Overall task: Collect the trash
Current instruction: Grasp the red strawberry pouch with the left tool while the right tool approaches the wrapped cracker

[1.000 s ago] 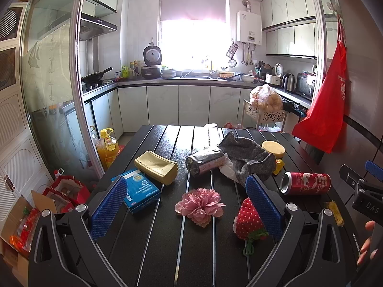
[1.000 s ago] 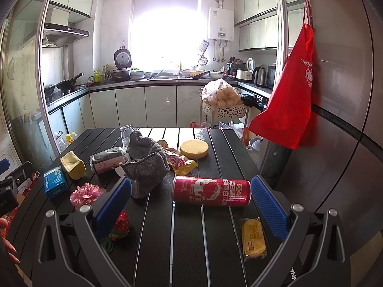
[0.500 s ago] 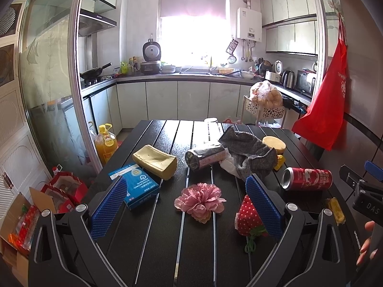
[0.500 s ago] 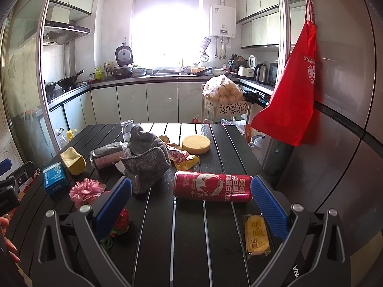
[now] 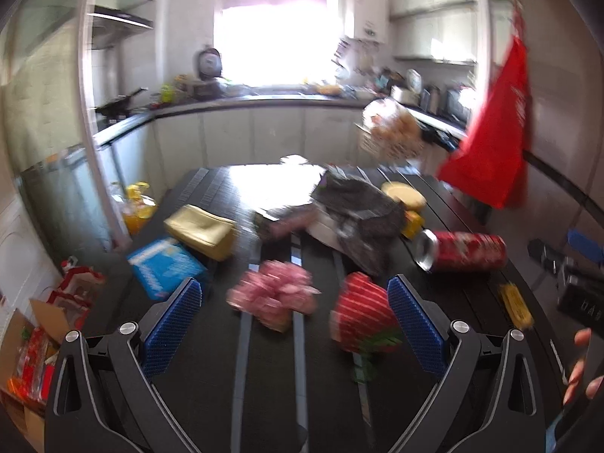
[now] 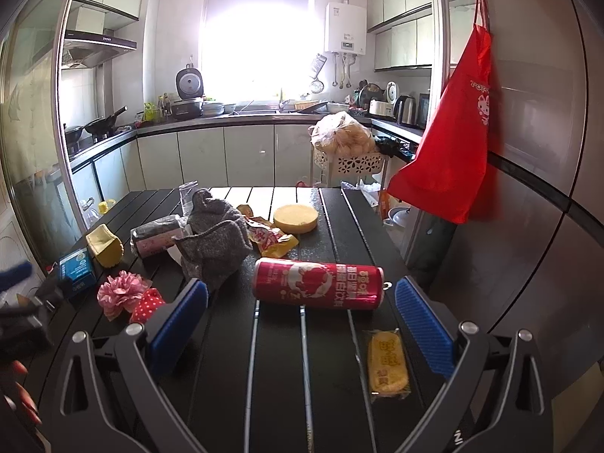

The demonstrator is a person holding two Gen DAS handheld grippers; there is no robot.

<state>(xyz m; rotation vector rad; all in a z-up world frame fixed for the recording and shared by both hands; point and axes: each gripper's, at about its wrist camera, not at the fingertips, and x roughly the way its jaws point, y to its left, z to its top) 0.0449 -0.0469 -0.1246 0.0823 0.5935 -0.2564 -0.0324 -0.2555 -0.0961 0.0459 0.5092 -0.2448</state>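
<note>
A red drink can [image 6: 319, 283] lies on its side on the black slatted table [image 6: 332, 226], just ahead of my open right gripper [image 6: 302, 313]. A yellow wrapped snack [image 6: 387, 364] lies by its right finger. Crumpled snack wrappers [image 6: 273, 239] sit behind the can beside a grey knitted cloth [image 6: 217, 239]. In the blurred left wrist view, my open left gripper [image 5: 294, 313] hovers over a pink paper flower [image 5: 273, 294] and a red strawberry-shaped thing [image 5: 360, 317]. The can [image 5: 464, 251] lies to its right.
A blue carton [image 5: 164, 266], a yellow pouch [image 5: 204, 230], a wrapped roll [image 6: 156, 239], a round yellow sponge [image 6: 295, 219] and a glass [image 6: 187, 196] lie on the table. A red apron [image 6: 449, 158] hangs at right. Boxes [image 5: 37, 343] stand on the floor at left.
The left gripper has moved quickly forward and lower over the table, blurring its view; the flower and strawberry now lie between its fingers. The right gripper has edged closer to the can.
</note>
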